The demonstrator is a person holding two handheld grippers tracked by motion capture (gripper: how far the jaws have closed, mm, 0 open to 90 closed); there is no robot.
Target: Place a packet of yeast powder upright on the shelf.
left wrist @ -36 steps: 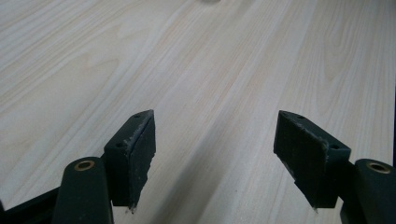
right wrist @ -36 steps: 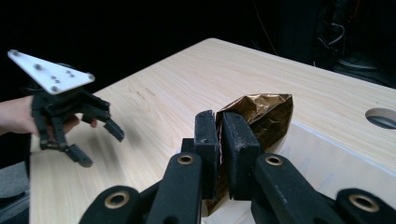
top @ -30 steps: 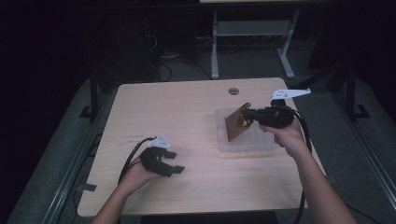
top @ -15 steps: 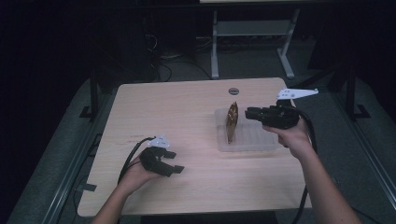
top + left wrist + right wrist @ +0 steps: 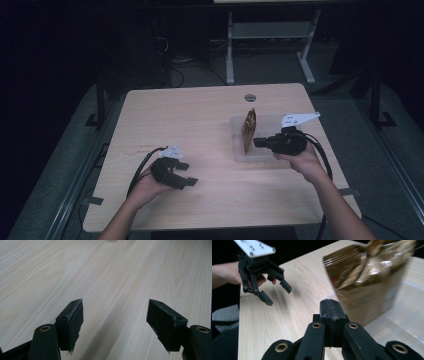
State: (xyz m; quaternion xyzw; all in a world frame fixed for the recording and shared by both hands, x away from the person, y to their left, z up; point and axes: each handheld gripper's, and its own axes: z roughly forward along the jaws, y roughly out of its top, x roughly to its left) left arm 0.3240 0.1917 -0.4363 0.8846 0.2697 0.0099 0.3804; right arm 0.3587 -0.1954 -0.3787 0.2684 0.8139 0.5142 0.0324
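Note:
A brown, crinkly bag (image 5: 249,131) stands on edge in a clear shallow tray (image 5: 267,156) on the right half of the wooden table (image 5: 190,120). My right gripper (image 5: 256,142) sits just right of the bag's lower part. Its jaws have just been closing and are now shut with nothing between them. In the right gripper view the bag (image 5: 367,282) looms blurred just beyond the shut right gripper (image 5: 331,307), over the tray (image 5: 409,325). My left gripper (image 5: 187,175) rests open on the front left of the table. Its pads (image 5: 72,325) stand wide apart over bare wood.
A small round grommet (image 5: 250,97) sits near the table's far edge. Behind the table stands a metal frame (image 5: 230,50) on a dark floor with cables. The right gripper view also shows the left gripper (image 5: 278,293) in a hand over the wood.
The bag went from tilted in the right gripper's hold to upright in the tray. The right gripper came down, drew slightly back and shut empty. The left gripper stayed still.

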